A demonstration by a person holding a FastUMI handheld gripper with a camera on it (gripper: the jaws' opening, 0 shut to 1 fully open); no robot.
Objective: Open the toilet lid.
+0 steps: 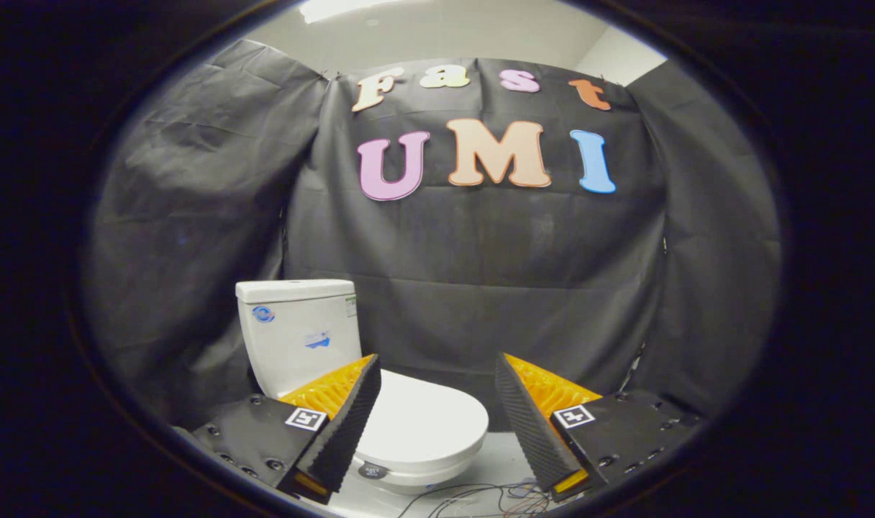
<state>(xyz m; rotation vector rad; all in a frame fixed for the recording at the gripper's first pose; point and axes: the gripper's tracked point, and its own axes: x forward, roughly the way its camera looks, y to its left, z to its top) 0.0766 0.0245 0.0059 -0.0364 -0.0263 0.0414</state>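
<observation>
A: Nearest item we log?

B: The hand-held gripper [437, 392]. We record its two fingers [351, 424] spread wide apart, released, with nothing pressed between them. Each finger body carries a small square printed marker on its upper face.

A: Next entry, just ahead of the fingers?

B: A tangle of thin wires [481, 498] lying on the pale floor [506, 453], low in the gap between the fingers and just beside the foot of the bowl.

A: And the task's thing?

B: The toilet lid [423, 421], white and oval. We list it as down, lying flat over the bowl [416, 475]. Its near edge sits between the two fingers, nearer the left-hand one, which overlaps part of it in our view. We cannot tell whether that finger touches it.

A: Beyond that?

B: The toilet tank [297, 334], white, upright behind the lid, with a round mark and a small sticker on its front. The left-hand finger covers its lower corner.

A: Last entry?

B: The booth's wall [481, 288], black creased cloth hanging behind and around the toilet. Above it we note a pale ceiling [437, 29] with a bright light strip [337, 8].
</observation>
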